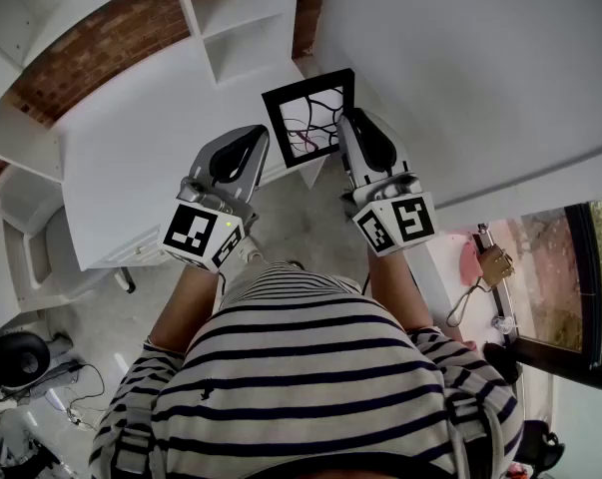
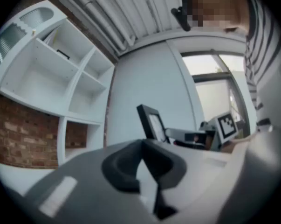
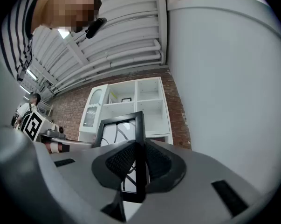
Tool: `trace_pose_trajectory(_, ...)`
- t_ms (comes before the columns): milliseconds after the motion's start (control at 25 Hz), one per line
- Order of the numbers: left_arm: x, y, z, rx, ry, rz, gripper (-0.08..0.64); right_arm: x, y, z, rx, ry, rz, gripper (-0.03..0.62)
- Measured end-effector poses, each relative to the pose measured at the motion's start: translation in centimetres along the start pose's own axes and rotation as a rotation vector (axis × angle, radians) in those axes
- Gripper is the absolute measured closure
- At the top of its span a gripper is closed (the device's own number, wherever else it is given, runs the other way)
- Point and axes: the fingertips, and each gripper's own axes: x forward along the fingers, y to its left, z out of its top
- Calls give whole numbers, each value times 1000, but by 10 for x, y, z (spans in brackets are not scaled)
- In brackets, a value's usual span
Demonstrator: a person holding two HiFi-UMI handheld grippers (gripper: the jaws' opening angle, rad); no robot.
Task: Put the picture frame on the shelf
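Note:
A black picture frame (image 1: 308,118) with a white picture of dark curved lines is held upright in the air. My right gripper (image 1: 346,128) is shut on its right edge; in the right gripper view the black frame (image 3: 139,139) stands clamped between the dark pads (image 3: 119,162). My left gripper (image 1: 251,148) hovers just left of the frame, shut and holding nothing; from its own view the frame (image 2: 150,121) shows beyond the jaws. A white shelf unit (image 3: 126,107) with open compartments stands against a brick wall ahead.
A white desk (image 1: 141,158) lies below the grippers, with the shelf unit (image 1: 236,23) at its far end. A large white wall panel (image 1: 460,78) rises to the right. A chair (image 1: 41,247) stands at the left. A small dark object (image 3: 126,99) sits in an upper compartment.

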Motion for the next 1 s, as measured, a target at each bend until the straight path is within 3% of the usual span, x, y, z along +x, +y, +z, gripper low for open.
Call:
trace_pose_trajectory(400,4,-13,6,15,-14,-13,544,2,-5,5,-20,-27,-5,529)
trace_pose_trajectory(600,14,-15,9,5,-12,-9,510,6,-16,8,-18,-31,-14,530)
trace_pose_trajectory(800,-6,-20,7,6,-25,-19,477,-1,0,7,-42,-46,-17,530)
trace_pose_trajectory(1000,17,-25,13,8,-6,-17,475,6,-12,12,-49,-40,-17,529)
